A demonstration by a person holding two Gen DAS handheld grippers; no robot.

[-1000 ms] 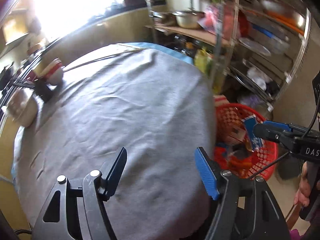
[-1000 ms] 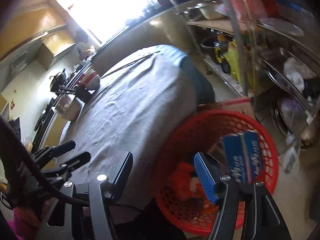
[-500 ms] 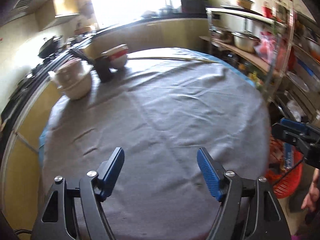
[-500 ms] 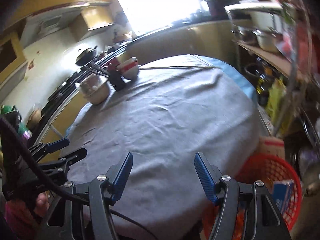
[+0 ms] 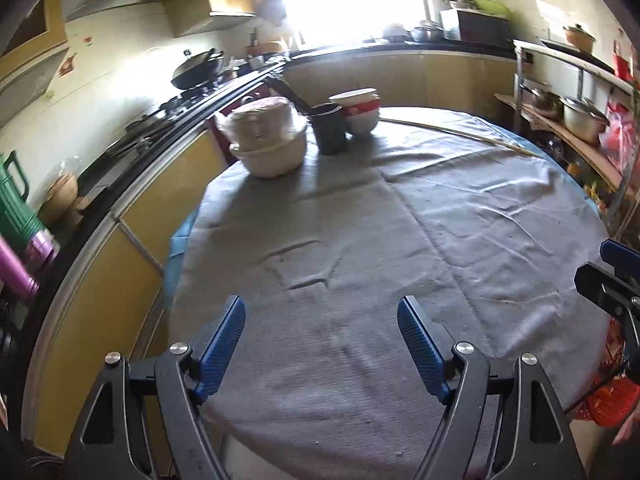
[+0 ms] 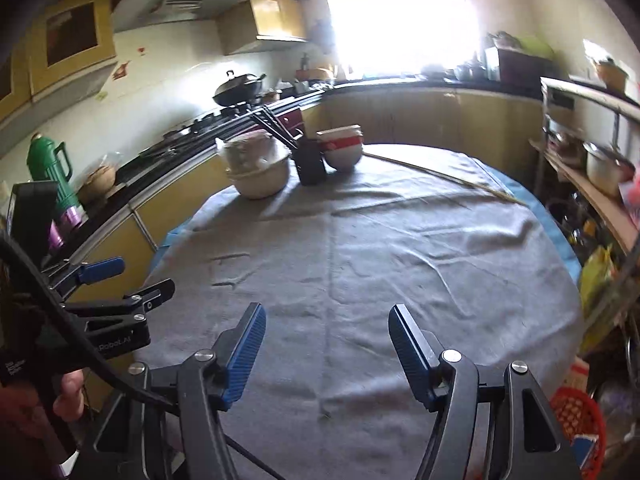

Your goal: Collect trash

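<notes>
Grippers, the left gripper (image 5: 321, 342) and the right gripper (image 6: 325, 346), hang empty with jaws apart; the left's have just been widening. We judge collecting nearly done: no litter shows on the tablecloth (image 5: 400, 240), so next we search for scraps for the red basket (image 6: 582, 420).

Left claw (image 5: 321, 344) and right claw (image 6: 326, 350) both point forward and downward side by side, jaws apart and empty; the left's have just been opening.

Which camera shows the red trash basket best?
The right wrist view. There the red basket shows its mesh rim and a blue packet inside, at the lower right. The left wrist view catches only a red sliver at the right edge, behind the other claw.
</notes>
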